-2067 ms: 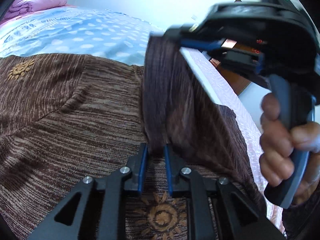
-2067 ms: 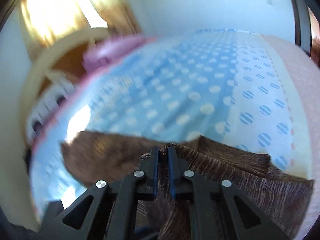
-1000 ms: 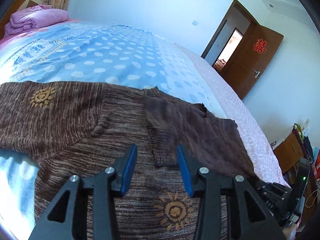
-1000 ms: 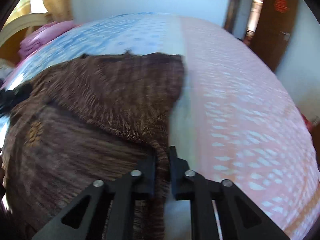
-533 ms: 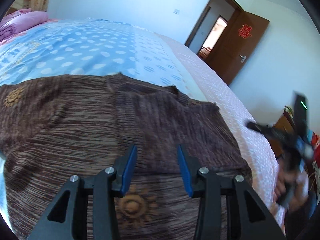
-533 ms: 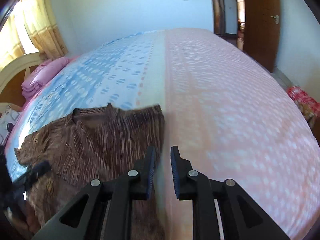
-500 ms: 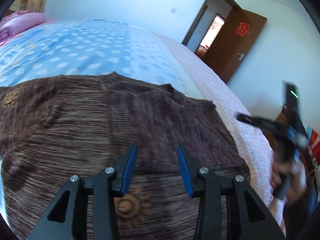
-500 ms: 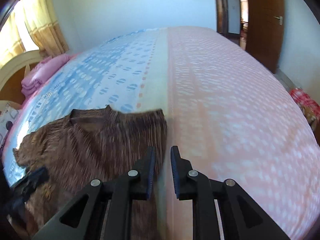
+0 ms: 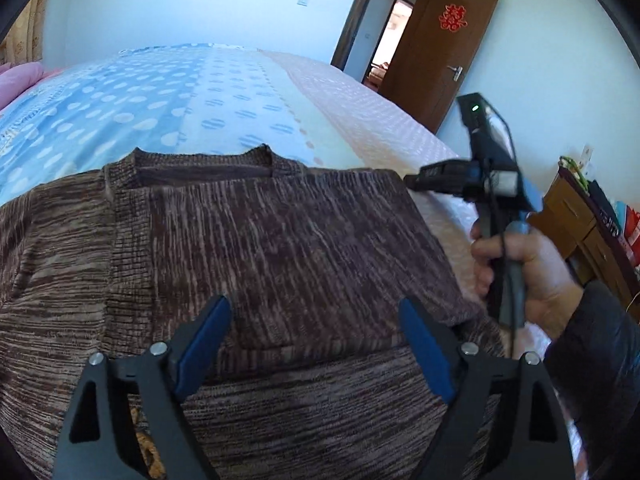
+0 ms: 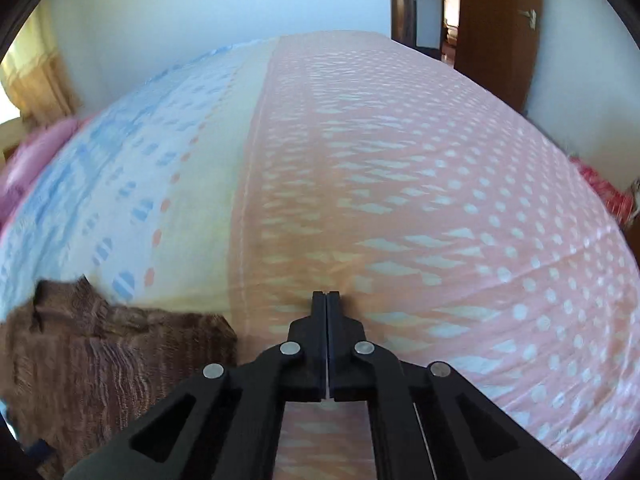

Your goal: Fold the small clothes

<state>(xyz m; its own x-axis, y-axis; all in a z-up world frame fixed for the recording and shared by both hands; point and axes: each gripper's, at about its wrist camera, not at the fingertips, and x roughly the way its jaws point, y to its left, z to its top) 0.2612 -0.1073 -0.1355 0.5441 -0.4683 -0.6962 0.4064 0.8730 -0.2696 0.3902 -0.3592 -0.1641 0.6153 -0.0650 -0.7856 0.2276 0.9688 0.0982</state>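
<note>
Sweater [image 9: 256, 240]: brown knit, sleeve folded in

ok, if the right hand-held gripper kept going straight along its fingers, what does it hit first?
Most likely the bedspread: the right hand-held gripper is shut and empty, angled down at the pink dotted part. The brown sweater lies off to its left, out of that line. Depth is hard to judge.

Brown marled knit sweater [image 9: 280, 248] lying flat on the bed [image 9: 224, 92], its ribbed round neckline toward the far side. One side panel is folded inward over the body, its ribbed edge running across the lower front. A tan sun motif shows near the hem. In the right wrist view the sweater [image 10: 100, 356] occupies the lower-left corner
</note>
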